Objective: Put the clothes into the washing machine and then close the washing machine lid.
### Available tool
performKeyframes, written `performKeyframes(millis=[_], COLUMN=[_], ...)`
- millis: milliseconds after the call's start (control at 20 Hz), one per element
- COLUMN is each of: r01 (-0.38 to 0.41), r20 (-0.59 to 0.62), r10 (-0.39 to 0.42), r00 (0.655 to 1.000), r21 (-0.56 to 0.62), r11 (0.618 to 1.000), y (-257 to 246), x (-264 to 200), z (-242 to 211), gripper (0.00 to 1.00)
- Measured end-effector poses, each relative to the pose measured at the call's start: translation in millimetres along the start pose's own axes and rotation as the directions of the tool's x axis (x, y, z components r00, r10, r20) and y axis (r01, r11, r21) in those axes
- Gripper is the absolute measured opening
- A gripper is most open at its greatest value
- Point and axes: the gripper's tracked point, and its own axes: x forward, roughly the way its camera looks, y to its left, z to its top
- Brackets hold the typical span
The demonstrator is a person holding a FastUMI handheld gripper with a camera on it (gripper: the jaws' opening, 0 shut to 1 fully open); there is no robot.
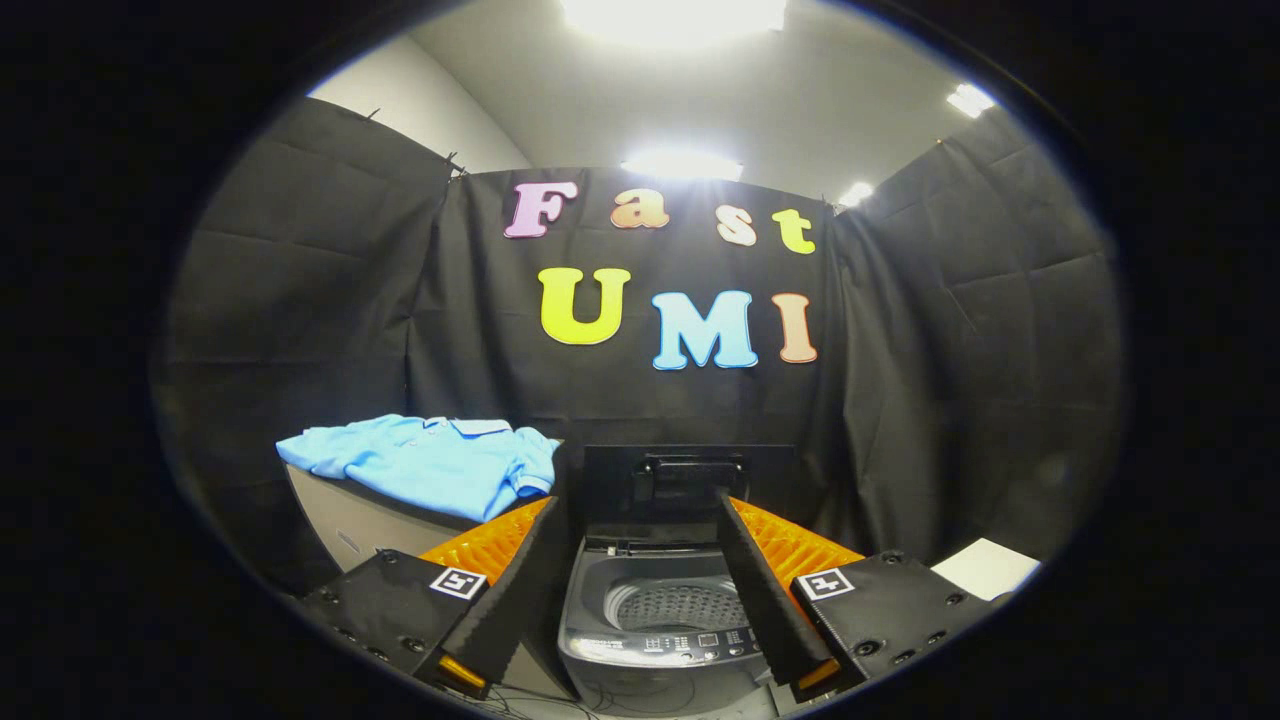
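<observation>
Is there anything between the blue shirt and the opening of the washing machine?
Nothing visible blocks the way. The blue shirt lies on a surface beside the washing machine, whose lid stands raised at the back, leaving the drum open. The gripper is open and empty, its fingers spread either side of the drum.

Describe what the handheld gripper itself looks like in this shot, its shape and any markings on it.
The gripper has two long flat fingers with finely ridged inner faces, standing open, nothing between them. Each finger mounts on a boxy black block studded with round screws, and each block bears a small square black-and-white marker tag. Ribbed orange panels sit behind both fingers.
</observation>
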Motion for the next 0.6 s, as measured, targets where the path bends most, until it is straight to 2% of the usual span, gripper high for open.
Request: performKeyframes(millis=[600], r01=[-0.18], r20=[0.0], r10=[0.18], r00=[0.984], r21=[0.013], r11=[0.984], y=[64], x=[59], z=[35], gripper=[0.97])
